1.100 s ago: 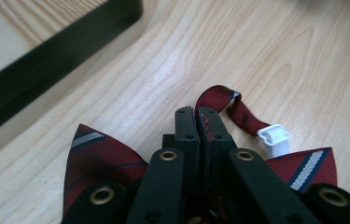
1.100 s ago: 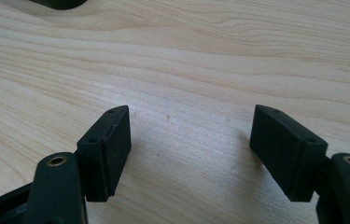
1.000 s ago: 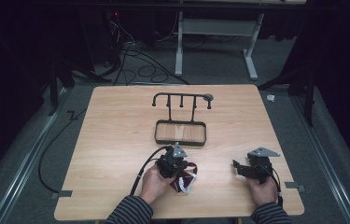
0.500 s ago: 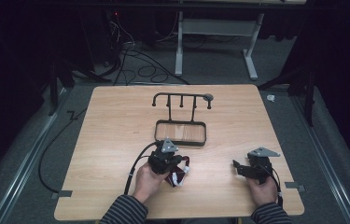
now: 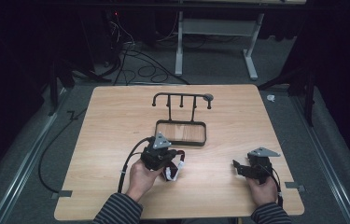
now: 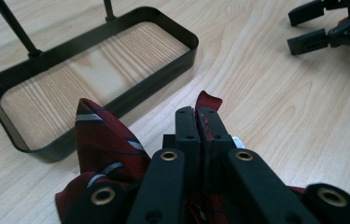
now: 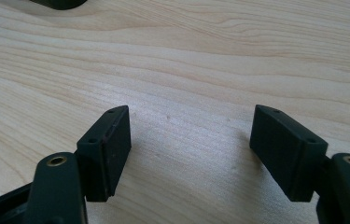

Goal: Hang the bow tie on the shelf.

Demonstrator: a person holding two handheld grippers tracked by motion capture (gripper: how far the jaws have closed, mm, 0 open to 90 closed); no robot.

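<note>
High view: left gripper [image 5: 171, 164] holds dark red striped fabric tie [image 5: 174, 169] just before black metal rack tray [image 5: 181, 133] on light wooden table [image 5: 107, 126]. Left gripper view: jaws pinch the tie. Right gripper view: right gripper [image 7: 190, 144] gapes, empty

Black rack [image 5: 182, 119] blocking table's [image 5: 107, 116] middle, bare wood either side

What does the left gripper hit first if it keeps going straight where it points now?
Likely the rack's black tray. The left gripper, shut on the red striped tie, points across bare table towards the tray's near corner. Depth is unclear, so it might pass just beside the rim.
</note>
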